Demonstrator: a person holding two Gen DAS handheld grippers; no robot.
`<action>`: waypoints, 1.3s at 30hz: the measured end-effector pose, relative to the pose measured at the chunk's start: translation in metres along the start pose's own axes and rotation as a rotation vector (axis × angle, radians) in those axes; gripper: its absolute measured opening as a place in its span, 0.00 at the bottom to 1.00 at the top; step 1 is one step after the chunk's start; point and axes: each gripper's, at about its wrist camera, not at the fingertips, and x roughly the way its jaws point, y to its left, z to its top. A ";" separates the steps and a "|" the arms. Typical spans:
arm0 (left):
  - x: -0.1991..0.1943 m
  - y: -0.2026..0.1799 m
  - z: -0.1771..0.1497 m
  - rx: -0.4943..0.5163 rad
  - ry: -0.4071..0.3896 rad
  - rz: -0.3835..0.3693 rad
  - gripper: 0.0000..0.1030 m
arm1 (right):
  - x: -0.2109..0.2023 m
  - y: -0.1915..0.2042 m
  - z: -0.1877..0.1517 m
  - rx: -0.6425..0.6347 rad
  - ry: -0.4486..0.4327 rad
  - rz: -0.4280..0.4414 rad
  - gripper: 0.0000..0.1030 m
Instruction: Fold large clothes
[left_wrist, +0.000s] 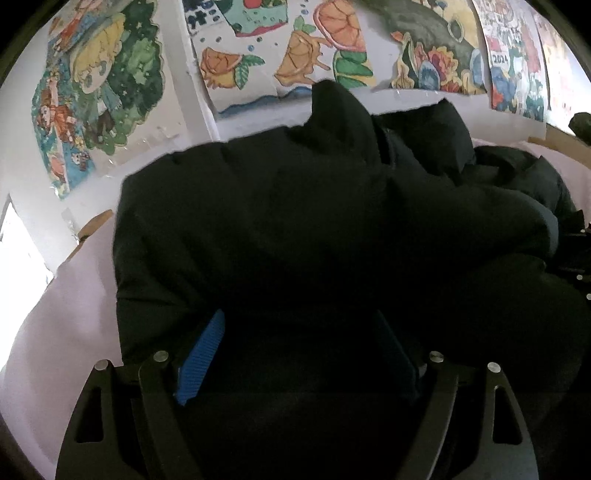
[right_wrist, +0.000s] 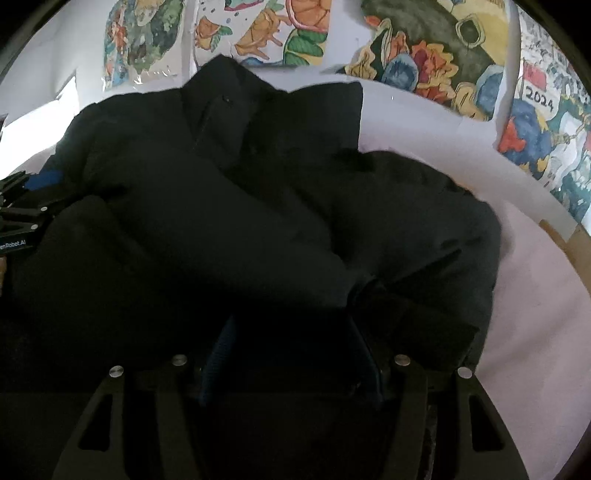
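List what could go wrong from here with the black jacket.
1. The puffy jacket may spring open when let go; its folds look loose.
2. Both the left tongs and the right tongs are buried in dark cloth, so grip is hard to judge.
3. Dragging could rumple the pink sheet.

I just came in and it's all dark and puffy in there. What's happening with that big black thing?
A person is folding a puffy black jacket on a pale pink sheet, with a gripper in each hand. The left gripper and the right gripper are both at the near edge of the jacket, with its cloth bunched between their blue-padded fingers. How tightly they are closed is hard to tell. The jacket is crumpled, a sleeve across its middle. Colourful drawings hang on the wall behind.
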 end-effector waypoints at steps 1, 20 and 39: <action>0.003 0.000 -0.001 0.001 0.004 0.000 0.76 | 0.002 0.001 -0.002 0.001 0.001 0.000 0.57; -0.033 0.021 0.001 -0.064 0.065 -0.157 0.81 | -0.034 0.002 -0.015 0.057 -0.091 0.083 0.72; 0.085 0.041 0.192 -0.331 0.075 -0.252 0.82 | 0.030 -0.090 0.146 0.671 -0.143 0.167 0.81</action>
